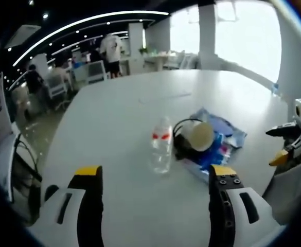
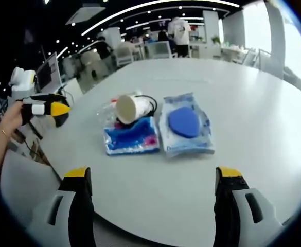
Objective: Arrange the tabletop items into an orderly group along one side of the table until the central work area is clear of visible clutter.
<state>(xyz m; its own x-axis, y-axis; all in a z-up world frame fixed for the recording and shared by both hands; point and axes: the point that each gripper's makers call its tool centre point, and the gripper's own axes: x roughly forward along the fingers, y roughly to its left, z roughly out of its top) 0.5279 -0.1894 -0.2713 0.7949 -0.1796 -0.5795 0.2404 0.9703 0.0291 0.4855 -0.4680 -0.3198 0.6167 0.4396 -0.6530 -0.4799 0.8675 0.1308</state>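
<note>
A round white table carries a small cluster of items. A clear plastic bottle with a red label stands just ahead of my open left gripper. Beside the bottle a white paper cup lies on its side, ringed by a black cable, on blue plastic packets. In the right gripper view the cup rests on a blue packet, next to a clear packet holding a blue round piece. My right gripper is open, short of the packets and empty. The left gripper enters at the left.
The right gripper shows past the table's right edge. Behind the table are chairs, desks and standing people. A monitor stands to the left. Bright windows line the far side.
</note>
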